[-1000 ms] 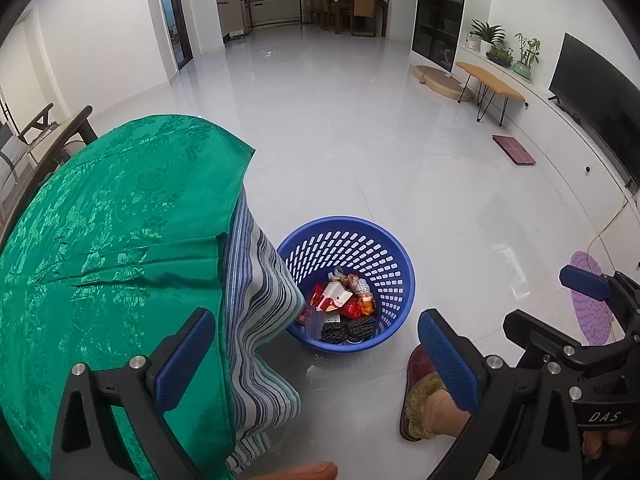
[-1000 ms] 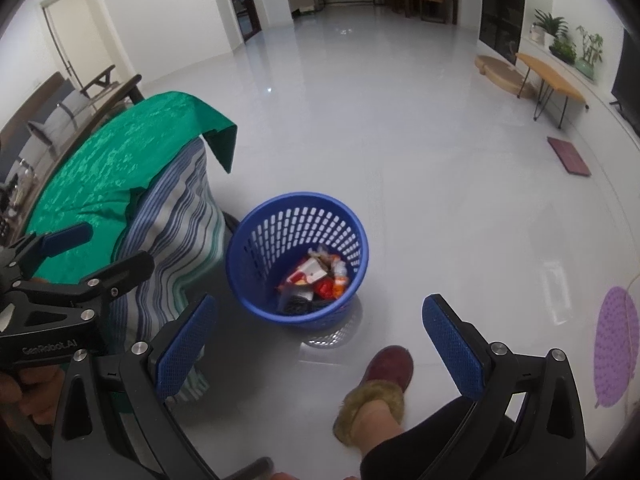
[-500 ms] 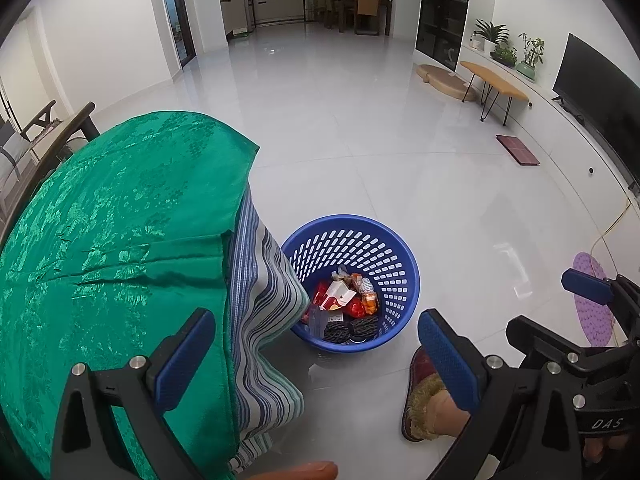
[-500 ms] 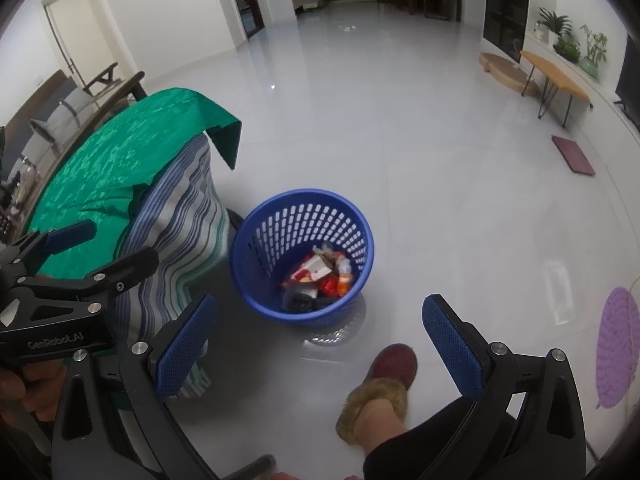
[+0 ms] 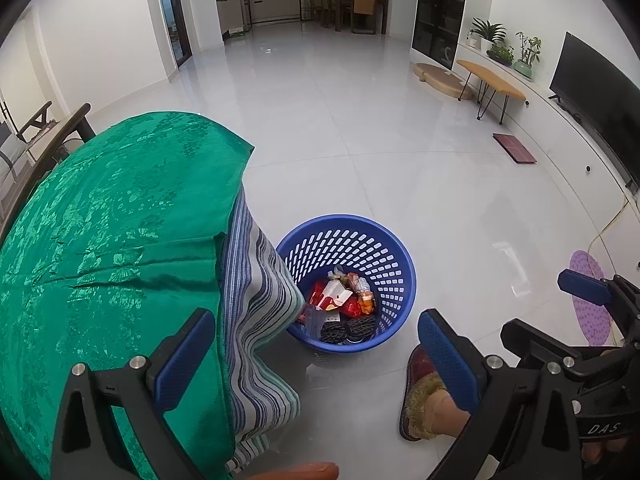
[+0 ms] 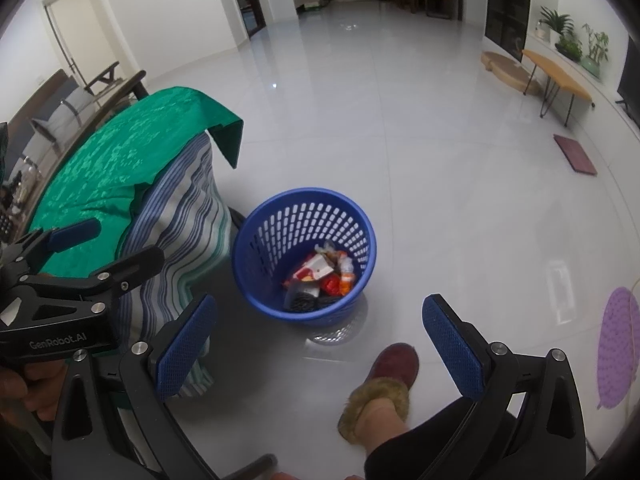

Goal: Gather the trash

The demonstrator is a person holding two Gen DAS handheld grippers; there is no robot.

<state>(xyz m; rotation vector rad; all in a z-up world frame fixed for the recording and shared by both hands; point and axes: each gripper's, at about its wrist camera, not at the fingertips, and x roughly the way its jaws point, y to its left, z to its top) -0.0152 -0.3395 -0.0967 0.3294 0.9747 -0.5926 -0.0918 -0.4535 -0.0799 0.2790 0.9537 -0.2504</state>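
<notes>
A blue plastic basket [image 5: 394, 256] stands on the white floor beside the table and holds several pieces of trash [image 5: 340, 300]: red and orange wrappers, a white carton, dark round pieces. It also shows in the right wrist view [image 6: 280, 220], with the trash [image 6: 320, 276] inside. My left gripper [image 5: 316, 352] is open and empty, above the table's edge and the basket. My right gripper [image 6: 320, 344] is open and empty, above the floor in front of the basket. Each gripper shows in the other's view.
A table with a green cloth [image 5: 112, 216] over a striped cloth [image 5: 256, 288] fills the left. A foot in a red slipper [image 6: 384, 380] stands near the basket. A purple mat [image 5: 590, 296], a bench [image 5: 490, 84] and a TV [image 5: 596, 92] are to the right.
Both grippers have drifted slightly, so the basket sits a little higher and further right in view. Both stay open and empty.
</notes>
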